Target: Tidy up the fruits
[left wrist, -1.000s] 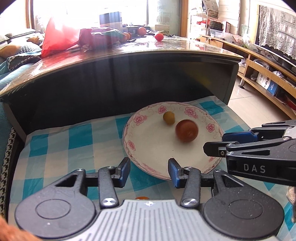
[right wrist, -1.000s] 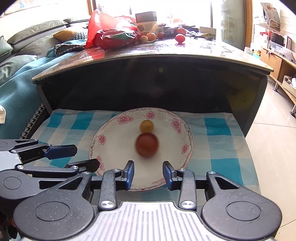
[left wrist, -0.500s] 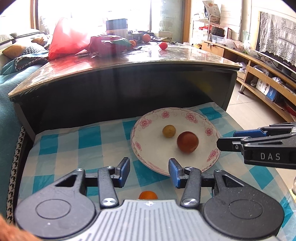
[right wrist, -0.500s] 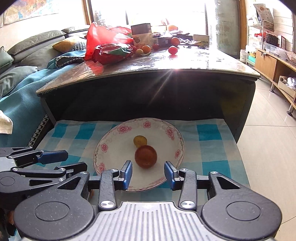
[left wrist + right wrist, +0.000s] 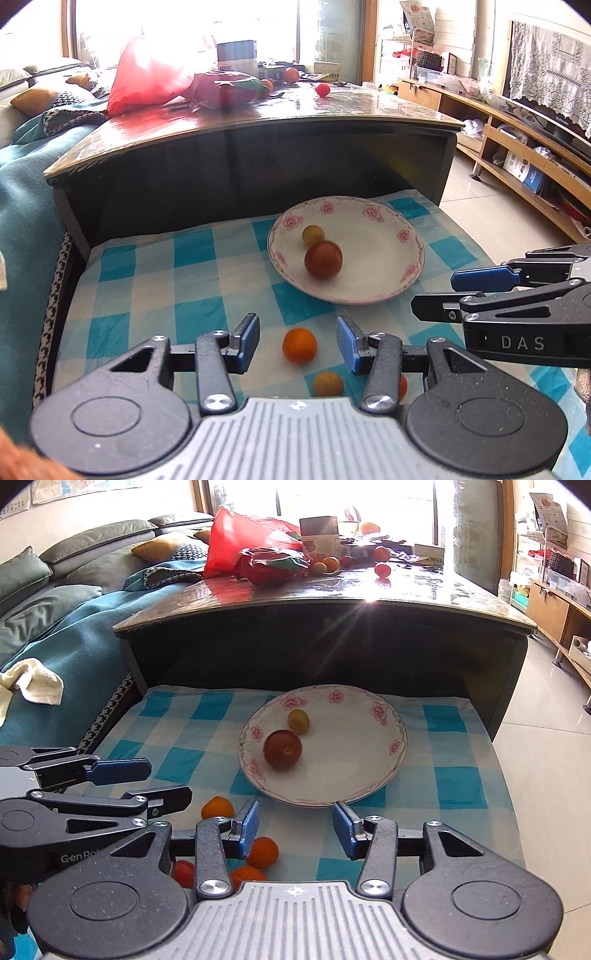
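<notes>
A white plate with pink flowers (image 5: 384, 284) (image 5: 354, 786) lies on the blue checked cloth and holds a dark red fruit (image 5: 323, 259) (image 5: 283, 748) and a small yellow fruit (image 5: 313, 235) (image 5: 298, 721). Loose on the cloth before the plate are an orange fruit (image 5: 299, 345) (image 5: 217, 808), a tan fruit (image 5: 328, 384) and more orange and red fruits (image 5: 262, 853). My left gripper (image 5: 297, 343) is open and empty, with the orange fruit between its fingers on the cloth below. My right gripper (image 5: 293, 827) is open and empty, just short of the plate's near rim.
A dark coffee table (image 5: 258, 122) (image 5: 332, 605) stands behind the cloth, with a red bag (image 5: 147, 77) and more fruit on top. A teal sofa (image 5: 55, 635) with a white cloth is on the left. A wooden shelf unit (image 5: 517, 147) and tiled floor are on the right.
Both grippers have pulled back and up from the plate, so loose fruits on the near cloth come into view. The dark red fruit has rolled to the plate's left side.
</notes>
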The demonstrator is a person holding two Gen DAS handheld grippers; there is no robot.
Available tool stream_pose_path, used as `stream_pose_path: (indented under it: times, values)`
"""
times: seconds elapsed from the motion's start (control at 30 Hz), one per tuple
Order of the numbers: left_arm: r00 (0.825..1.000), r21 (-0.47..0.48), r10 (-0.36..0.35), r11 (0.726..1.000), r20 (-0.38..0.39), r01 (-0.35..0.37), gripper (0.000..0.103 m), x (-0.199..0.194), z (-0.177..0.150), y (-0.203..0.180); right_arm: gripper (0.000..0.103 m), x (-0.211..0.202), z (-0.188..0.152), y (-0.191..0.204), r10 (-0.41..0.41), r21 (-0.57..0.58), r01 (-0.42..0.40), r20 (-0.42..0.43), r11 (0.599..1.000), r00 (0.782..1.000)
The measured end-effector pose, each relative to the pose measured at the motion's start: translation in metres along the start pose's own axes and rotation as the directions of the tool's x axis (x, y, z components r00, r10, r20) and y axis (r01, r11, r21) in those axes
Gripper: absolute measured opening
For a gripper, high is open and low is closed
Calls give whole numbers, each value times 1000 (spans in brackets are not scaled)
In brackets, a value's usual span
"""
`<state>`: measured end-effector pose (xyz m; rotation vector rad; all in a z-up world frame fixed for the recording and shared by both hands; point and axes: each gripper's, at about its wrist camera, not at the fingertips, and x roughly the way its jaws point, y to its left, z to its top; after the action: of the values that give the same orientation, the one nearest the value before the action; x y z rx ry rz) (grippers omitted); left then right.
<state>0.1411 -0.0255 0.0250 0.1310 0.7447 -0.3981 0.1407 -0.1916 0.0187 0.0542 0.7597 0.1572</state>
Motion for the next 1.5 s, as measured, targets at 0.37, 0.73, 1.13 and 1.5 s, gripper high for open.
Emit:
stream_pose_path:
  times: [0.37,0.73,1.13,1.5]
  values:
    - [998,54,9,999,-64,-6,55,-29,-50,6,42,-22,-42,24,12,-54,-16,-64,998,998]
    - [993,115,-17,993,-116,30,55,-13,-76,12,48,-4,-59,27,51,-78,-60,-115,995,992]
    - [992,143,-22,989,-124,39,56,12,-80,19,48,24,-55,29,70,-88,-81,-119,993,990]
    - [994,145,-20,989,-112,37,56,26,-79,20,43,45,-56,28,67,-109,-84,-157,990,985]
